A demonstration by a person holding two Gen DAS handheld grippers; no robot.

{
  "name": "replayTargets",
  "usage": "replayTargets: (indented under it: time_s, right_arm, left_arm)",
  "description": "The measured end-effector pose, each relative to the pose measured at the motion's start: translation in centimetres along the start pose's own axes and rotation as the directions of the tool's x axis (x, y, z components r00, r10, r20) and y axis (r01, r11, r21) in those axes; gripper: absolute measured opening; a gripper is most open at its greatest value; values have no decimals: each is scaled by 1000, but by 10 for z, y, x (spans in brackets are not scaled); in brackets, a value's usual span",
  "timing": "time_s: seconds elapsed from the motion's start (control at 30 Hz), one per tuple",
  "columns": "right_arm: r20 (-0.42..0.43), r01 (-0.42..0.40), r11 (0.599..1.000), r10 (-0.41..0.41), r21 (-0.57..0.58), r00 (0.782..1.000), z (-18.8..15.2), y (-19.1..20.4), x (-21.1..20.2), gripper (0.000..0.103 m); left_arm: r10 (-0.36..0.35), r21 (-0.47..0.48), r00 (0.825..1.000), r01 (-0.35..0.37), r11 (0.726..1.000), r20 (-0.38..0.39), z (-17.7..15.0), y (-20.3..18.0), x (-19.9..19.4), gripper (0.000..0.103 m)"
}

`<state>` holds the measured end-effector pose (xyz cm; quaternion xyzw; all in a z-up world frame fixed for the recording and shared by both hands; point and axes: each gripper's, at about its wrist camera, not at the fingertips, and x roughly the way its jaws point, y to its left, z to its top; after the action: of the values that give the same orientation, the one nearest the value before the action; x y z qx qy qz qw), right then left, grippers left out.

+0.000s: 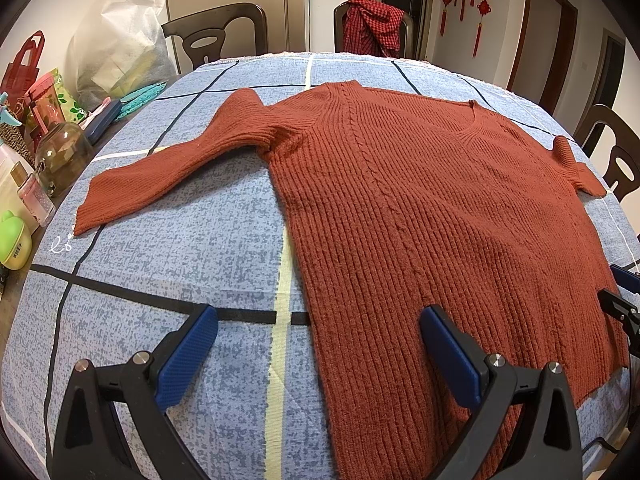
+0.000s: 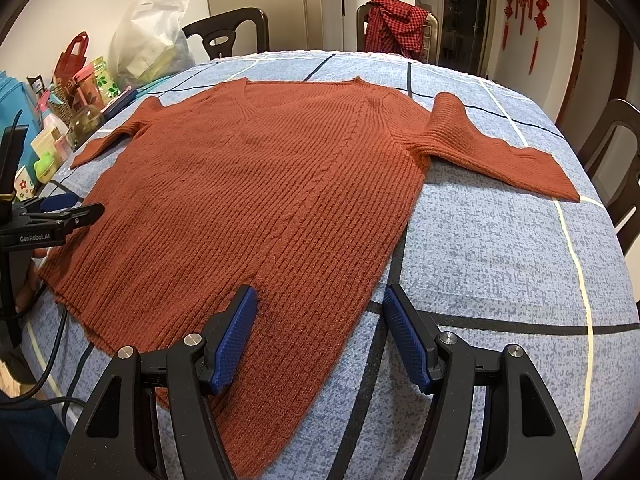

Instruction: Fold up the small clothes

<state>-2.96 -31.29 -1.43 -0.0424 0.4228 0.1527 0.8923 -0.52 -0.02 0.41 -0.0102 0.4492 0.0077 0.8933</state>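
STATE | I hold left gripper and right gripper spread, empty | rust-red ribbed knit sweater flat ahead, hem nearest, each gripper straddling one bottom corner

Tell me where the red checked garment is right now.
The red checked garment hangs over the back of a dark chair at the table's far edge, beyond the rust sweater; both wrist views show it top centre.

We can read only "GenRobot.AI", white lettering on the black body of the left tongs at the left edge of the right wrist view; other labels are too small.
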Motion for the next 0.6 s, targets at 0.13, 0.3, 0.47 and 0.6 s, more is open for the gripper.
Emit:
replayTargets:
  time_s: [0.13,0.3,0.47,0.6]
  right_arm:
    - [1,0,1000,0,0,1000,0,0,0,66]
    - [1,0,1000,0,0,1000,-1,0,0,66]
    - [1,0,1000,0,0,1000,-1,0,0,66]
    - [1,0,1000,0,0,1000,-1,0,0,66]
  left_arm:
    - [0,0,1000,0,1000,0,0,0,0,103]
    - [0,0,1000,0,1000,1,-1,0,0,103]
    - [0,1,1000,0,1000,1,-1,0,0,103]
    - [0,1,1000,0,1000,2,-1,0,0,103]
